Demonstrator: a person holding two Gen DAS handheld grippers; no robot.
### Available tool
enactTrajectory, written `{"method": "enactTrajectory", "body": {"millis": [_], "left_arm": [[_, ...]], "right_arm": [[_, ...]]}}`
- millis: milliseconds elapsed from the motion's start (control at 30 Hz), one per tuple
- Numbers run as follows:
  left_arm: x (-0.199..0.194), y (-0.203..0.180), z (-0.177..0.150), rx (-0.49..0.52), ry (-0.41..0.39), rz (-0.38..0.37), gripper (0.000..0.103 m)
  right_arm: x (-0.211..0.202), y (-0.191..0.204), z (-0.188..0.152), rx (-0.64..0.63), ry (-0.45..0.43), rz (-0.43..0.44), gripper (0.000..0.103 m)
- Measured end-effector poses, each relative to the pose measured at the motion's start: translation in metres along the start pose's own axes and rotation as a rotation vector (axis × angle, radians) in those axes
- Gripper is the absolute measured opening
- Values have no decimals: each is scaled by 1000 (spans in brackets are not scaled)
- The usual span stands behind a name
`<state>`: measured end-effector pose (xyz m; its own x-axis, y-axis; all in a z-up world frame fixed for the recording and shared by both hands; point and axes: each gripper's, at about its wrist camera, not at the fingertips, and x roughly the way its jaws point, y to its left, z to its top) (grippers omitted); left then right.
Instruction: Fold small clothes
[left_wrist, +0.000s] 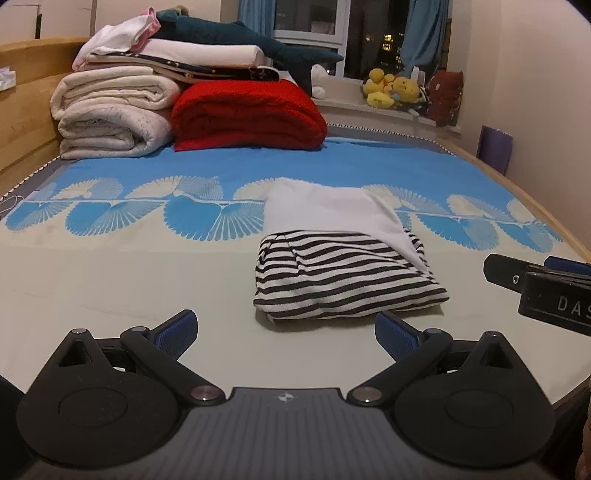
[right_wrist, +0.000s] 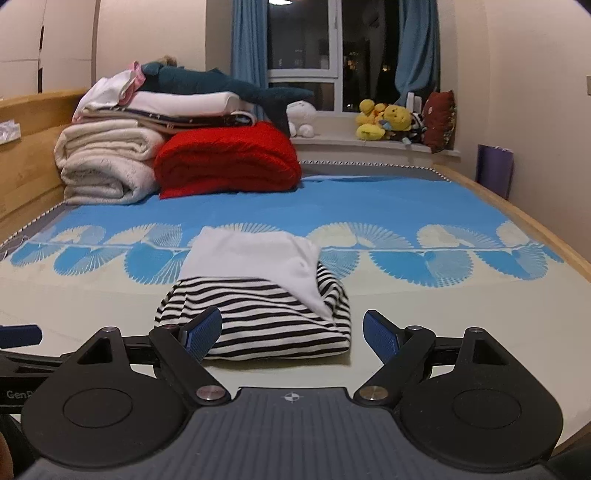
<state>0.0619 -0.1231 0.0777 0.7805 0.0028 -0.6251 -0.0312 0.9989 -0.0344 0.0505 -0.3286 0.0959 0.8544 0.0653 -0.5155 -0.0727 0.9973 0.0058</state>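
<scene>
A small garment with black-and-white stripes and a white part lies folded in a compact bundle on the bed. It also shows in the right wrist view. My left gripper is open and empty, just short of the bundle's near edge and a little to its left. My right gripper is open and empty, its jaws standing wide at the bundle's near edge without touching it. The right gripper's body shows at the right edge of the left wrist view.
The bed sheet is cream near me and blue with fan patterns farther off. Folded cream blankets, a red blanket and a stack with a plush shark stand at the bed's far left. Plush toys sit on the windowsill.
</scene>
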Motion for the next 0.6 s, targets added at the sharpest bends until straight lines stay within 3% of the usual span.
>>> {"method": "enactTrajectory", "body": {"millis": [233,600], "left_arm": [[13,6,0,-41,36,8,102],[18,10,-2,-55,56,18,102]], "right_arm": [[16,6,-7,1,56,-6,85],[23,13,-8,-18,69,15,85]]}}
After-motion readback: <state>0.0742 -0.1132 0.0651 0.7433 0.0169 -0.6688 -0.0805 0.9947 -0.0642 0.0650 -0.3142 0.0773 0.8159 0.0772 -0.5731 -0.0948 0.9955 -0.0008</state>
